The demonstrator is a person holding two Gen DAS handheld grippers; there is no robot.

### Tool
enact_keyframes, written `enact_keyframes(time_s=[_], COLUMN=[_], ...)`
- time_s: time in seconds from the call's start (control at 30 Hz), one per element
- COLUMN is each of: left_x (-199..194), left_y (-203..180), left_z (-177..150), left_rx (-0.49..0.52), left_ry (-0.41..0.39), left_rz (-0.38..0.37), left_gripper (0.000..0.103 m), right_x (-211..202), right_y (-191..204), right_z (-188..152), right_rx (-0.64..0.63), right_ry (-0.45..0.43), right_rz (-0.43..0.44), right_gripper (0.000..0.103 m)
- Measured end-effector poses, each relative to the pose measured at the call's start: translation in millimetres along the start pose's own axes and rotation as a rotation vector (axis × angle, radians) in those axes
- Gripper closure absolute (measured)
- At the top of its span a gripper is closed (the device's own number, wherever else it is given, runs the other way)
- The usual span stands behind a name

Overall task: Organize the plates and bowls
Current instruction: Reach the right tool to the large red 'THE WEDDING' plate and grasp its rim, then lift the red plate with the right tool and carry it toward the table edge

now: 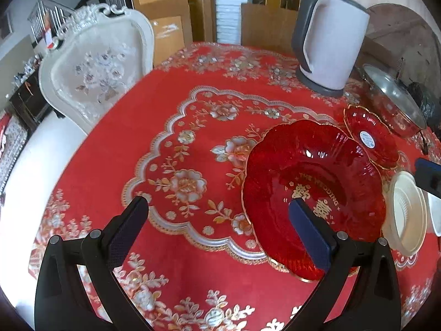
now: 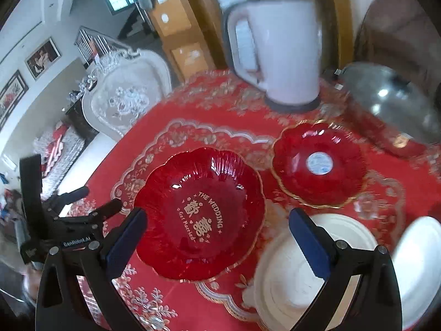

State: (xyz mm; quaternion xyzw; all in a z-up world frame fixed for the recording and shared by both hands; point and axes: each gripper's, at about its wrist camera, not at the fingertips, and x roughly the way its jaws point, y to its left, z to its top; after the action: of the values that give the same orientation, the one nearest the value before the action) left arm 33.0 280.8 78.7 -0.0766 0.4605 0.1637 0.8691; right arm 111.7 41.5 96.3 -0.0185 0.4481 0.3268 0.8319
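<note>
Left gripper [image 1: 217,209] is open w/ nothing in it, above the big red plate [image 1: 311,190] at right-center. Right gripper [image 2: 217,220] is open too. Small red plate [image 2: 317,165] upper right, white bowl [image 2: 292,275] bottom right.

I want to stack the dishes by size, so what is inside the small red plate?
Inside the small red plate only a round white-and-blue sticker shows at its centre; no food or other dish lies in it. Whatever is under the sticker is covered.
</note>
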Motion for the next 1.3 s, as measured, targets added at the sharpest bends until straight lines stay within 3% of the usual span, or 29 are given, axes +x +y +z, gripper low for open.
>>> enact_keyframes(time_s=[0.13,0.5,0.6,0.67,0.77,0.83,0.93,1.03,1.1,1.3], left_x=[11.4,34.3,40.1,45.7,54.5,62.4,75.3,77.7,78.1,71.3], left_y=[-6.1,-25.2,-29.8,-33.1,-36.1,-37.3,-39.6,-39.6,-34.9,-17.3], left_z=[5.0,8.6,10.5,10.7,9.7,8.4,4.6,0.6,-0.6,-7.2], left_rx=[0.022,0.047,0.057,0.073,0.086,0.088,0.095,0.114,0.100,0.063], left_ry=[0.022,0.058,0.063,0.077,0.103,0.131,0.169,0.143,0.147,0.159], left_rz=[-0.037,-0.099,-0.093,-0.084,-0.075,-0.070,-0.059,-0.041,-0.056,-0.090], left_gripper=[0.000,0.000,0.000,0.002,0.018,0.039,0.060,0.066,0.070,0.071], right_x=[21.4,59.9,67.3,71.7,78.4,80.6,77.7,72.9,71.0,59.0], right_y=[3.0,-3.8,-4.4,-6.6,-11.4,-15.2,-21.1,-27.1,-27.0,-5.0], right_z=[5.5,9.2,8.2,7.0,5.0,4.0,3.9,1.5,-0.7,-11.1], right_rx=[-0.018,-0.023,-0.016,-0.009,0.012,0.020,0.030,0.036,0.022,-0.058], right_ry=[0.064,0.181,0.219,0.237,0.259,0.263,0.250,0.242,0.241,0.230], right_rz=[-0.041,-0.041,-0.023,-0.047,-0.050,-0.052,-0.069,-0.077,-0.090,-0.095], right_gripper=[0.004,0.009,0.022,0.023,0.039,0.048,0.063,0.077,0.081,0.081])
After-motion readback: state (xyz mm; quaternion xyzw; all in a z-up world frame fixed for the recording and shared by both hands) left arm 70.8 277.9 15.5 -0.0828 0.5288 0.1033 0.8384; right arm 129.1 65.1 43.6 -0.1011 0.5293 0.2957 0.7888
